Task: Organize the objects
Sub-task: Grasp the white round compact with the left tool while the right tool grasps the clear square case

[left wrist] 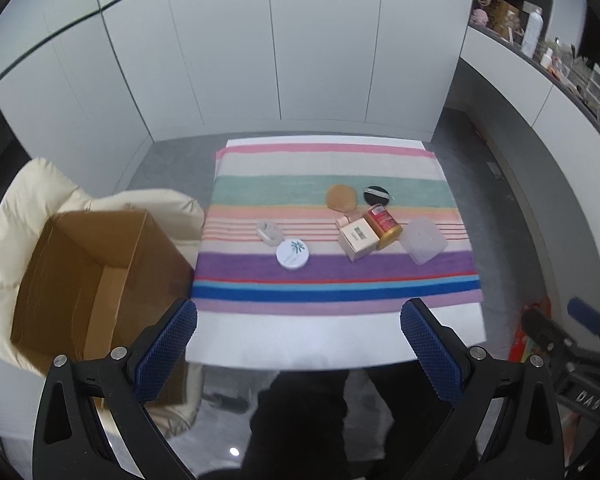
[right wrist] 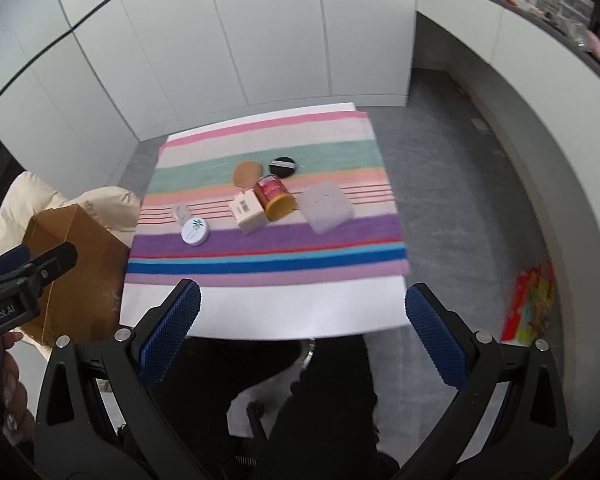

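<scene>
Small items lie on a striped cloth over a white table: a round white tin, a small grey case, a cream box, a red jar with a gold lid on its side, a frosted square container, a tan puff and a black puff. They also show in the right wrist view, such as the tin, jar and container. My left gripper and right gripper are open and empty, above the table's near edge.
An open, empty cardboard box sits left of the table on a cream padded chair. A colourful bag stands on the grey floor at right. A cluttered counter curves along the right. White wall panels are behind.
</scene>
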`<action>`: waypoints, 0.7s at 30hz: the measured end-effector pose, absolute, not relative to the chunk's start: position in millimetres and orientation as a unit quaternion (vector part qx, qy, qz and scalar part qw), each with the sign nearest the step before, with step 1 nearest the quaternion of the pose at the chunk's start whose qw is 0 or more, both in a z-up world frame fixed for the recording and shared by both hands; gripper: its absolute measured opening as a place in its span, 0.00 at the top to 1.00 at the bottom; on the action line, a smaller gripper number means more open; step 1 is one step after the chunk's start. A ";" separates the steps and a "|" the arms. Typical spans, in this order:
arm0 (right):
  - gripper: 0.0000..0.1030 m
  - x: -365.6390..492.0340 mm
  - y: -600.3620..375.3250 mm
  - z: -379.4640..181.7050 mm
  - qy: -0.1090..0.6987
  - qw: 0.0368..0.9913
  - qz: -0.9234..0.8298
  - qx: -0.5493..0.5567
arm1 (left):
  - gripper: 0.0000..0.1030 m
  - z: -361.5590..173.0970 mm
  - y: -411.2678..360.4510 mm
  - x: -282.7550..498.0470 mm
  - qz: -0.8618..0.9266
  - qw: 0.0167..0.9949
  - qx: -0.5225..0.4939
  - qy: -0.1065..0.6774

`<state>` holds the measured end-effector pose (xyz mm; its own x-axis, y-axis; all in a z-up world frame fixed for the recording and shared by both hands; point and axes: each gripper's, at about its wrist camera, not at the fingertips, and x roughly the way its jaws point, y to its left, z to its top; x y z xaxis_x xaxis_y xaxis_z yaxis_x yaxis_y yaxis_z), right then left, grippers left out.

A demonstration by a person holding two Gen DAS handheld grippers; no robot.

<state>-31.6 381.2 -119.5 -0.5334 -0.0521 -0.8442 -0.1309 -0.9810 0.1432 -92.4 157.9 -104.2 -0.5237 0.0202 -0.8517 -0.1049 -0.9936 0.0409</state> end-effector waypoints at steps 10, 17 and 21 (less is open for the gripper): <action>0.00 -77.0 394.4 -172.8 0.082 0.020 0.885 -0.457 | 0.03 -178.8 140.5 -143.8 0.853 0.046 -0.520 0.020; 0.00 -117.1 418.3 -228.5 0.088 0.024 0.880 -0.466 | 0.02 -240.2 129.9 -185.5 0.840 0.041 -0.541 0.015; 0.00 -141.7 426.7 -260.3 0.080 0.022 0.878 -0.471 | 0.02 -278.6 128.9 -210.9 0.825 0.046 -0.563 -0.002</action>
<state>-141.7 426.7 -260.3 -0.5548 -0.0366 -0.8312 -0.1134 -0.9864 0.1191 -210.9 128.9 -278.6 -0.3617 0.0779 -0.9290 -0.0743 -0.9957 -0.0546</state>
